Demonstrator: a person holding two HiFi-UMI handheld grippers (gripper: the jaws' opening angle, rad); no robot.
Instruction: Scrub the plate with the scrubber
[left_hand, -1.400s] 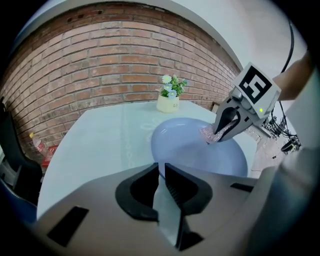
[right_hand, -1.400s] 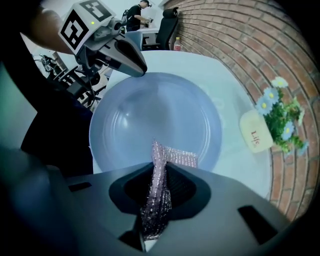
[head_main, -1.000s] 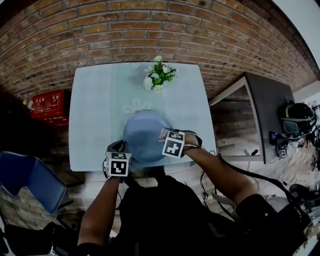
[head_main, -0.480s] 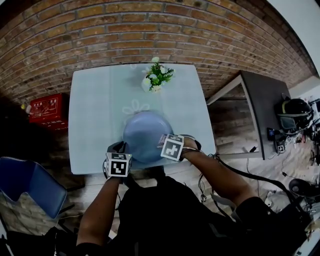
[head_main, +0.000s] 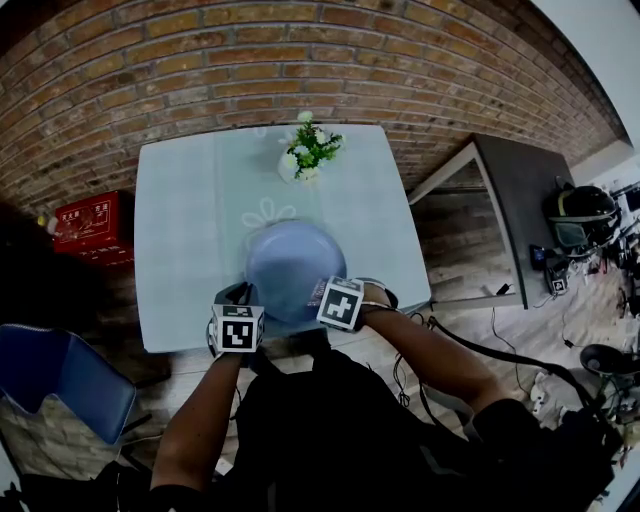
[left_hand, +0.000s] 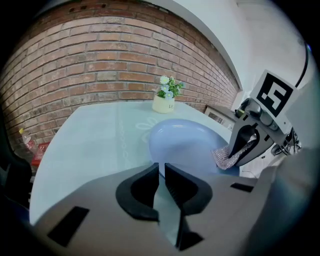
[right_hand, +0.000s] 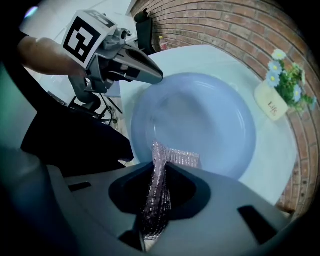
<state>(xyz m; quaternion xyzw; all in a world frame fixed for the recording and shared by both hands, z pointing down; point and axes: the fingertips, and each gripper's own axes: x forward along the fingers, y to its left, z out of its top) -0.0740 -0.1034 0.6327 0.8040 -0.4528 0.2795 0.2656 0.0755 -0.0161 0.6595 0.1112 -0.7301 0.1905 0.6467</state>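
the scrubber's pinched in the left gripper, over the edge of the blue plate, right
Not quite. The scrubber is pinched in the right gripper, not the left; the right gripper view shows it between those jaws, over the edge of the blue plate. The left gripper is shut on the plate's rim.

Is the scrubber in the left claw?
No, the right claw pinches the scrubber over the plate; the left claw grips the plate's rim.

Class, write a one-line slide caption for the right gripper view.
Right gripper clamps the glittery scrubber on the blue plate near its rim; left gripper pinches that rim further round.
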